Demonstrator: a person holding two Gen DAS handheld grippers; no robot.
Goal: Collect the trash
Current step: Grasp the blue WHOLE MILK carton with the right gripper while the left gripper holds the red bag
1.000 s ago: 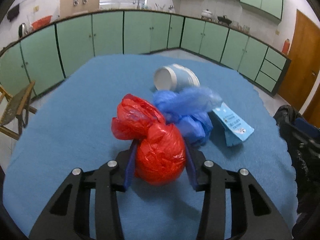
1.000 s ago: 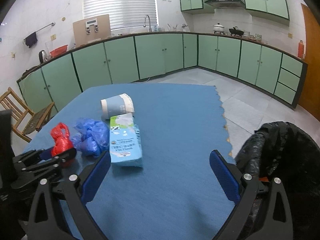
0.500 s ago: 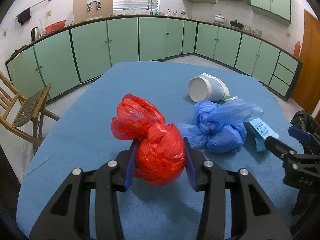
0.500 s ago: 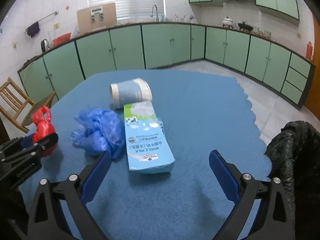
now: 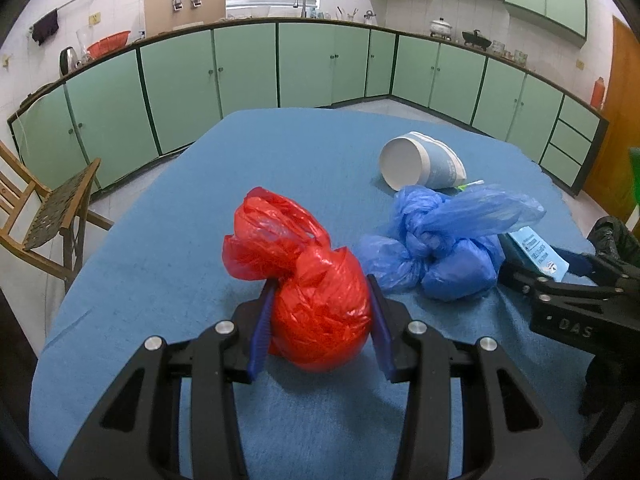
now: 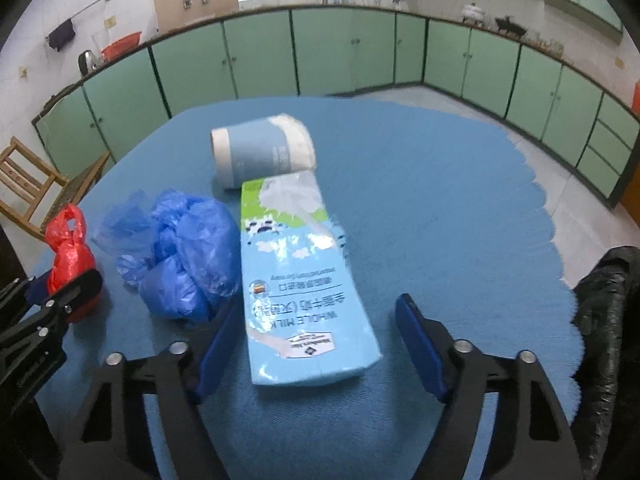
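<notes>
While the left gripper (image 5: 320,328) is clamped on the red bag (image 5: 316,300), both blue pads press into its round, crinkled body and its knotted handles flop up and away from the fingertips to the left. Just beyond the gripper's right finger lies the blue bag (image 5: 444,248), a knotted, translucent bundle with a loose tail, and further out past it the paper cup (image 5: 420,166) lies on its side, white base turned toward the camera.

The right gripper (image 6: 316,344) is closing around the near end of the milk carton (image 6: 296,276), which lies flat between its jaws; the pads do not touch it, with a clear gap on the right side. The carton is pale blue with white clouds, a green band and "WHOLE MILK" printed upside down toward the gripper. Its far end nearly meets the cup.

From the left wrist, the carton is mostly hidden behind the blue bag and the right gripper's frame. A black trash bag (image 6: 608,312) is cut off at the right edge beside the blue tablecloth (image 6: 440,200). The right wrist view is slightly blurred.
</notes>
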